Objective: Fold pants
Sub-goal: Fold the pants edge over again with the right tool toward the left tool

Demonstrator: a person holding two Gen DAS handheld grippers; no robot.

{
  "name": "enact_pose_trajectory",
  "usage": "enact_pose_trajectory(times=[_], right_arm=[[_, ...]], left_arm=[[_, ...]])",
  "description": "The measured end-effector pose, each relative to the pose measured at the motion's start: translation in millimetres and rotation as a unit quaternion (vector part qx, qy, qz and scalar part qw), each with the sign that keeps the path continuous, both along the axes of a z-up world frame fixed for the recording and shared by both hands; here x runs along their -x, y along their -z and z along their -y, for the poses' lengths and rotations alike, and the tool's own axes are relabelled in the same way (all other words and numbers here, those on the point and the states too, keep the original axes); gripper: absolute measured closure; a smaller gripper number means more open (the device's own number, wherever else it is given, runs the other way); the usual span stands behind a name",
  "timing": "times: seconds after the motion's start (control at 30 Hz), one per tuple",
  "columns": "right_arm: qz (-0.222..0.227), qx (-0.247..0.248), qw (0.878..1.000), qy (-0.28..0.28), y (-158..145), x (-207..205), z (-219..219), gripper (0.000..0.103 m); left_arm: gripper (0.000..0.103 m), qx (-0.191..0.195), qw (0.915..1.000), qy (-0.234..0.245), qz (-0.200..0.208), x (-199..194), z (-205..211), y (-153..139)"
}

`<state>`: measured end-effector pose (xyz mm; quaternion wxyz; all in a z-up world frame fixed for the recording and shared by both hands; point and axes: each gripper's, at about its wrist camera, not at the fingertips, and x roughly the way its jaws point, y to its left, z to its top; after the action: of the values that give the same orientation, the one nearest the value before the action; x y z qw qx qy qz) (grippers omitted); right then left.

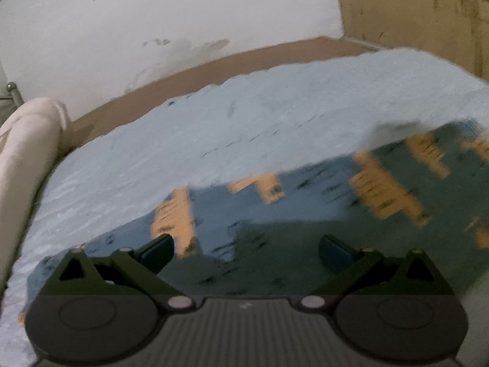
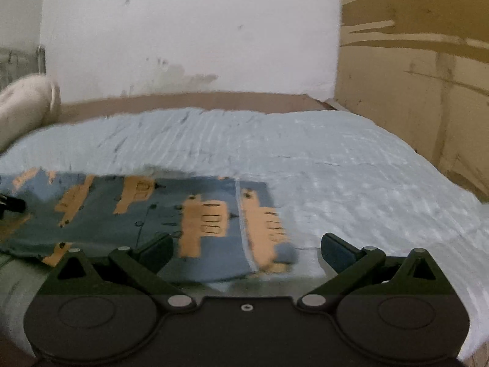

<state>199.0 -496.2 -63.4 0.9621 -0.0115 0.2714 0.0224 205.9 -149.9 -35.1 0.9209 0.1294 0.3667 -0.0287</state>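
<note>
Pants [image 2: 159, 214] lie flat on the pale blue bedspread [image 2: 336, 159], blue cloth printed with orange shapes.

Both claws are released and hold nothing: the left gripper [image 1: 246, 249] hovers over the fabric, the right gripper [image 2: 246, 249] by the edge near a seam. Judged soft, light and limp, the cloth will sag and bunch, so pinching a hem corner or outer edge seems best.
</note>
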Motion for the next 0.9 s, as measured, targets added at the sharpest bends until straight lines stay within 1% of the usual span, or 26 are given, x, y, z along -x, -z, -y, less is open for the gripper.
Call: enact_pose_trajectory(times=[0.13,0.27,0.33,0.4,0.5,0.57,0.63,0.77,0.8,0.9], right_arm=[[-0.001,-0.078,0.997,-0.014,-4.9,13.4,20.0,0.001],[-0.027,-0.143,0.989,-0.025,-4.2,11.9,25.7,0.001],[-0.047,-0.185,0.981,-0.032,-1.9,10.7,31.9,0.001],[-0.07,-0.222,0.972,-0.029,1.4,5.0,32.5,0.001],[-0.084,-0.246,0.966,-0.011,2.2,-0.1,33.1,0.001],[-0.084,-0.267,0.96,0.002,2.1,-3.6,35.9,0.001],[-0.078,-0.29,0.954,0.013,2.8,-6.5,39.9,0.001],[-0.063,-0.319,0.944,0.052,4.1,-10.7,45.0,0.002],[-0.058,-0.32,0.943,0.066,5.3,-12.3,45.6,0.005],[-0.041,-0.328,0.937,0.113,6.0,-9.6,45.9,0.009]], left_arm=[[0.0,0.028,0.9987,0.042,0.009,-8.7,38.1,-6.5],[0.0,0.034,0.9955,0.088,0.009,-19.8,76.9,-4.5],[0.0,0.035,0.9936,0.107,0.007,-23.2,95.5,-2.0],[0.0,0.039,0.9921,0.119,-0.002,-26.1,109.9,3.2],[0.0,0.037,0.9918,0.118,-0.033,-32.1,117.3,17.4],[0.0,0.043,0.9919,0.111,-0.043,-34.3,114.9,23.9],[0.0,0.057,0.9917,0.105,-0.048,-35.6,109.3,25.8],[0.0,0.058,0.9915,0.104,-0.052,-39.2,106.1,27.6],[0.0,0.058,0.9915,0.104,-0.053,-38.5,106.2,26.8],[0.0,0.061,0.9913,0.102,-0.056,-39.0,106.5,23.9]])
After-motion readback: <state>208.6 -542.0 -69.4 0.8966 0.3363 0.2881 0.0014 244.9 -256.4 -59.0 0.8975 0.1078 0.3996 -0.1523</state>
